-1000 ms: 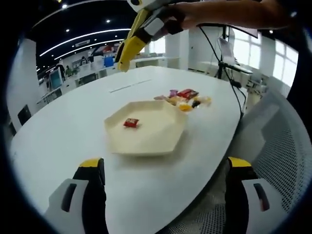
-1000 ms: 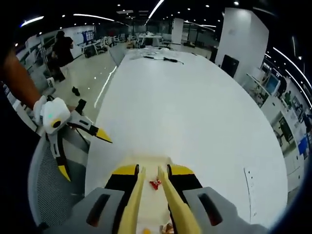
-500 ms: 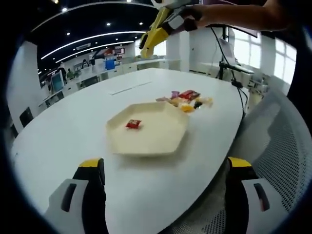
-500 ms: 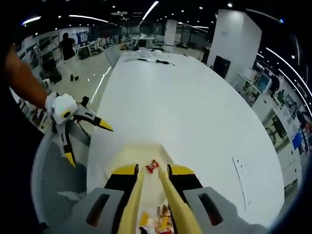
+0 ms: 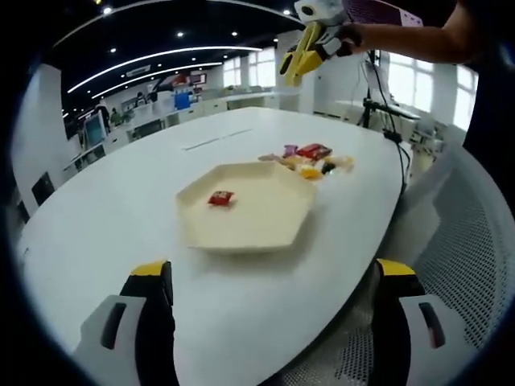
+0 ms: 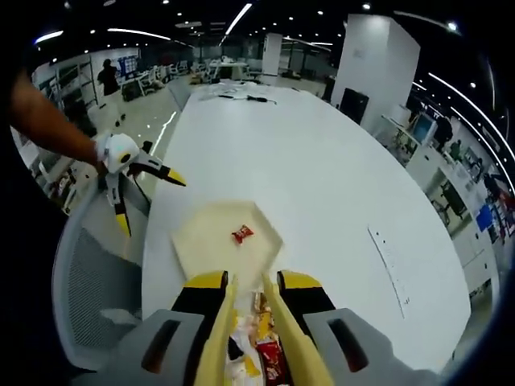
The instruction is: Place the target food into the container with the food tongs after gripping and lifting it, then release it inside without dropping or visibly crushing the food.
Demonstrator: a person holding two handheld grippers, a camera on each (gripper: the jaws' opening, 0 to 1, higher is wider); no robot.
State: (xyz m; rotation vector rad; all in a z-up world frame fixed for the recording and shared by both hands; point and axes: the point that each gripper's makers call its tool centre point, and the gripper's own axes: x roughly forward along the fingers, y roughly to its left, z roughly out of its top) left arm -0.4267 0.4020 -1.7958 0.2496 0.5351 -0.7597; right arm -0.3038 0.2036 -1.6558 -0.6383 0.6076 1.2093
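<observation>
A cream hexagonal tray lies on the white table with one red-wrapped candy in it. Beyond its far right edge is a small pile of wrapped snacks. My left gripper hangs open and empty over the table's near edge. High at the upper right, my right gripper is shut on yellow food tongs. In the right gripper view, the tongs run forward between my right gripper's jaws, blades apart and empty, above the snack pile. Past them are the tray, the candy and the left gripper.
A grey mesh chair stands at the table's right edge and shows beside the left gripper as the chair. A long white table stretches far ahead. Desks and people stand in the office behind.
My right gripper with the tongs has drawn up and back from the tray to above the snack pile. The candy stays in the tray. The left gripper has not moved.
</observation>
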